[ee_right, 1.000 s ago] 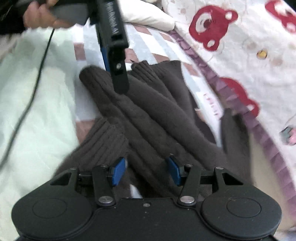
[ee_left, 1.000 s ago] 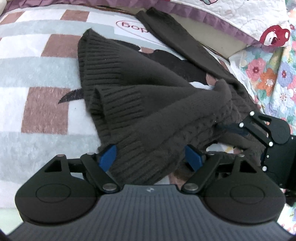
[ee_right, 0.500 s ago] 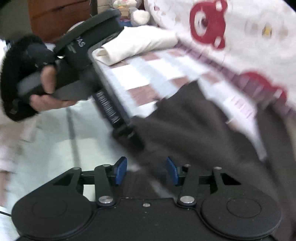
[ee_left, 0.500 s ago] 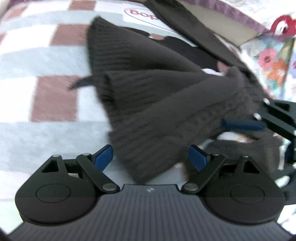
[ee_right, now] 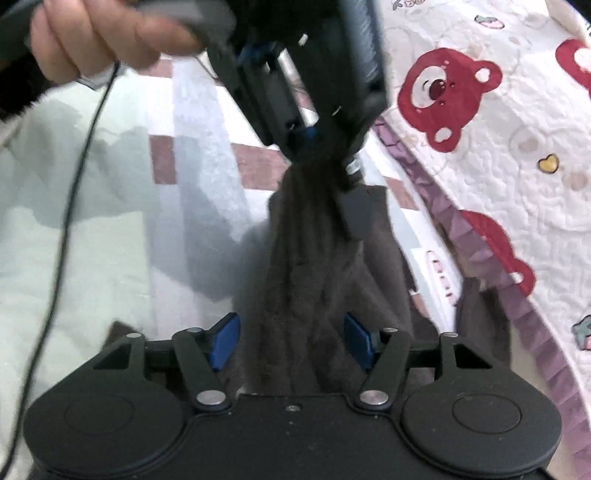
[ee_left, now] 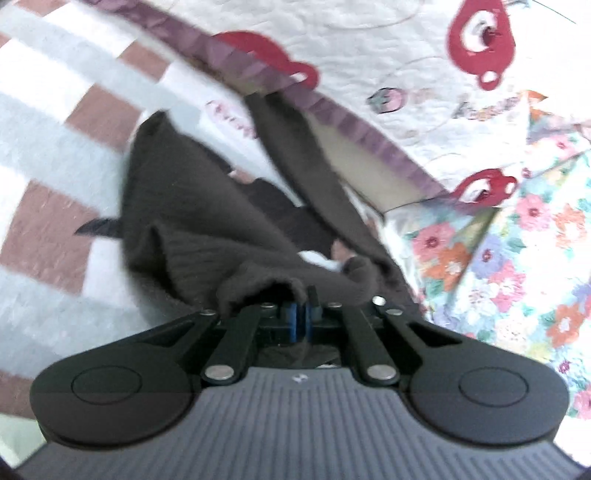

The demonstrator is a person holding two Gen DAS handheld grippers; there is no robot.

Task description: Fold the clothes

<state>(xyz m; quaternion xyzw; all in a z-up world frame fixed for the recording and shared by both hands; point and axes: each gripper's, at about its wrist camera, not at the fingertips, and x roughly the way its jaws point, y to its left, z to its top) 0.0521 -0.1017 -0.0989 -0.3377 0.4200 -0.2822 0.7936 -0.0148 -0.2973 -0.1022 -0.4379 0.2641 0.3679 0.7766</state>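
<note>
Sweater (ee_right: 306, 280) pinched between clenched left gripper (ee_left: 300, 314) fingers, hanging between spread right gripper (ee_right: 291, 338) fingers, untouched.

Bright, even daylight, soft shadow under the dark sweater (ee_right: 314, 295), motion blur throughout, strongest perhaps on the hand (ee_right: 99, 35), fisheye-bent edges.

dark brown sweater (ee_left: 192, 206), red-bear white quilt (ee_left: 388, 55)

left gripper (ee_left: 300, 317): your pads pressed together, clamped on fabric | right gripper (ee_right: 291, 341): your jaws spread apart | your left hand (ee_right: 99, 37): wrapped round handle, raised
</note>
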